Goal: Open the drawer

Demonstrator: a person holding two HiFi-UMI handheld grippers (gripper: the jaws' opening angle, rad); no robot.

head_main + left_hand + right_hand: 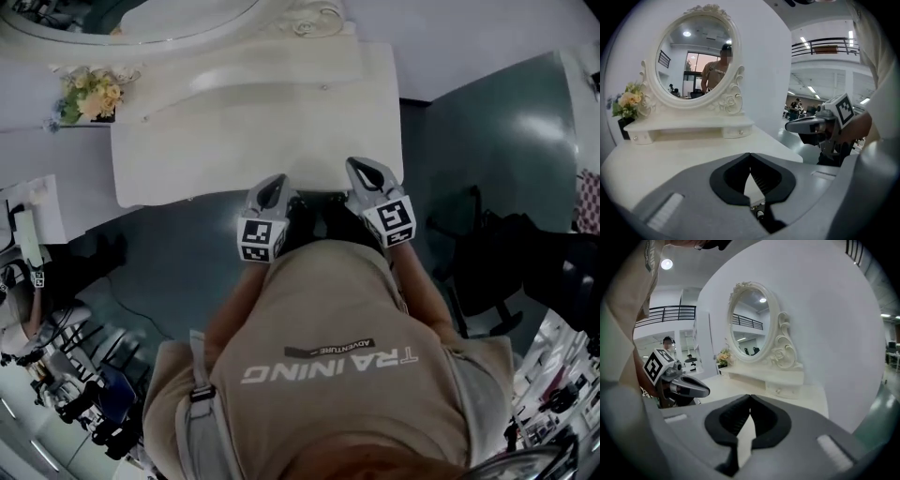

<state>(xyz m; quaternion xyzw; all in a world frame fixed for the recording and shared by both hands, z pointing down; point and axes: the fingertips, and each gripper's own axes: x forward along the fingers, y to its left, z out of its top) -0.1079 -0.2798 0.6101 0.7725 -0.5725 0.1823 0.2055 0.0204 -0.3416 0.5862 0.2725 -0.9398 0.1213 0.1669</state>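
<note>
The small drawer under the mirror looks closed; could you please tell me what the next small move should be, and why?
Probably open the right tool first. Its jaws are shut with nothing between them, and the knob of the small drawer lies ahead of it, not yet reached. Shut jaws could not take the knob. The left tool is shut and empty too.

Tan printed tee [328, 366]; grey left gripper [275, 180], right gripper [358, 165].

Your left gripper [750, 155] has its jaws together, nothing between them, above the white table [684, 152]. A mirror [696, 56] and flowers [628, 101] stand ahead, with your right gripper [788, 125] alongside.
</note>
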